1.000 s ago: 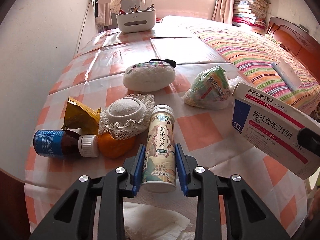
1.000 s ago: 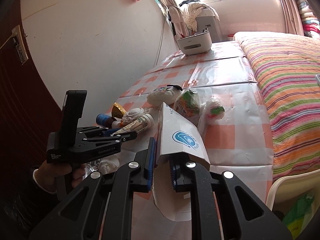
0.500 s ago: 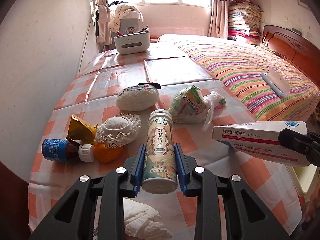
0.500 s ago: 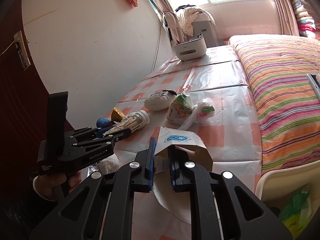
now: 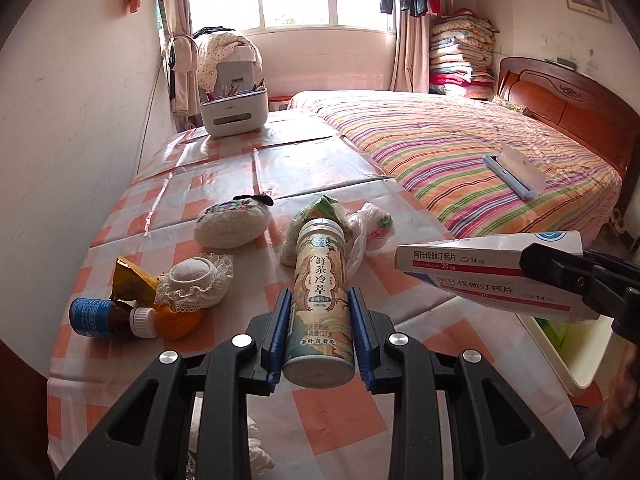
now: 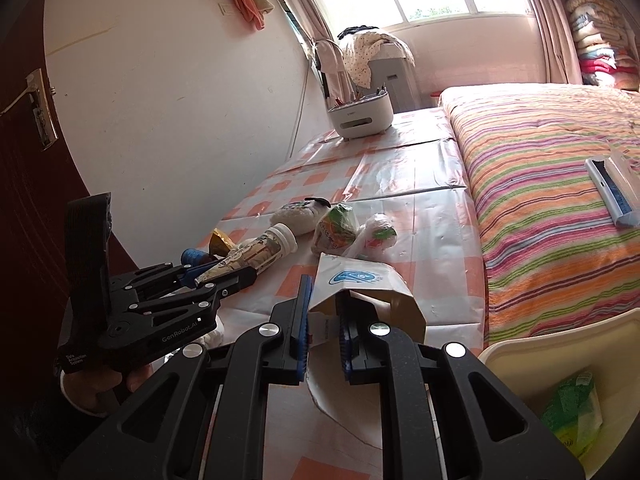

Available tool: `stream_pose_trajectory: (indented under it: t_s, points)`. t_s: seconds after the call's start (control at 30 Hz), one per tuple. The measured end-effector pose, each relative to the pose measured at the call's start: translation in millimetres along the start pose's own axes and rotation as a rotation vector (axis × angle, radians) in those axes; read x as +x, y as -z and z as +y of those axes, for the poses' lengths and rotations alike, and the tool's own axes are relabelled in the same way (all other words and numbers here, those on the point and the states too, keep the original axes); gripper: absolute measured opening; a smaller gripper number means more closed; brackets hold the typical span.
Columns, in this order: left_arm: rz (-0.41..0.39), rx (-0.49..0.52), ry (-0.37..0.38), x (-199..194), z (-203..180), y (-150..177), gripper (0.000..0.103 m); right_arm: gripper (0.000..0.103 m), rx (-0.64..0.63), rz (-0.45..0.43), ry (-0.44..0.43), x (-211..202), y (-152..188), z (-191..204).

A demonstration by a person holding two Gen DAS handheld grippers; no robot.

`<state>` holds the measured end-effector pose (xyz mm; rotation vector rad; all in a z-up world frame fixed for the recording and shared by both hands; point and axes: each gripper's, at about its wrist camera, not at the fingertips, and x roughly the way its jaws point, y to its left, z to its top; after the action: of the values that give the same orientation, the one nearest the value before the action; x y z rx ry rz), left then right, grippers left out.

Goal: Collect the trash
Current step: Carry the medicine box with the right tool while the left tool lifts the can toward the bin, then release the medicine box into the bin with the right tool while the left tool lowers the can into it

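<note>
My left gripper [image 5: 320, 336] is shut on a tall tea bottle [image 5: 320, 304] with a beige printed label, held lifted above the checked tablecloth [image 5: 332, 412]. The same bottle [image 6: 260, 250] shows in the right wrist view, clamped in the left gripper [image 6: 216, 276], which a hand holds at the left. My right gripper [image 6: 324, 332] is shut on a flattened white medicine box [image 6: 360, 284] with a blue logo. That box [image 5: 488, 276] hangs at the right of the left wrist view. A white bin [image 6: 560, 344] with green wrappers inside sits at the lower right.
On the table lie a brown medicine bottle [image 5: 108, 318], a yellow wrapper [image 5: 128, 282], a lace-covered orange thing [image 5: 192, 284], a white knitted pouch [image 5: 232, 226] and two bagged snacks [image 5: 332, 220]. A white organiser [image 5: 234, 114] stands far back. A striped bed [image 5: 460, 148] borders the right.
Both grippers have risen and drawn back from the table with their loads. The medicine box has tipped from upright to lying flatter, and the room beyond has come into view.
</note>
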<state>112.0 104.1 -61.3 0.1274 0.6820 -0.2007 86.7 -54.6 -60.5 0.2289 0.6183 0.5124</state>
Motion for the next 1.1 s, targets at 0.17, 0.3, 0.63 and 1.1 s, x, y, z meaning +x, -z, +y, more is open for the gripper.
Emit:
stream_pose_trajectory:
  t_s: [0.17,0.3,0.63,1.1]
  points:
    - [-0.013,0.009,0.039,-4.5,-17.4,0.1,0.028,0.011,0.011,-0.023,0.045,-12.0,-1.6,-7.3]
    - [-0.029,0.033,0.083,-10.4,-37.6,0.1,0.028,0.011,0.042,-0.042,0.08,-23.6,0.4,-19.6]
    - [-0.029,0.062,0.187,-16.1,-77.0,3.3,0.028,0.011,0.159,-0.094,0.195,-56.6,18.5,-56.6]
    - [-0.018,0.075,0.298,-25.0,-117.1,6.6,0.028,0.011,0.241,-0.152,0.446,-88.1,48.1,-83.6]
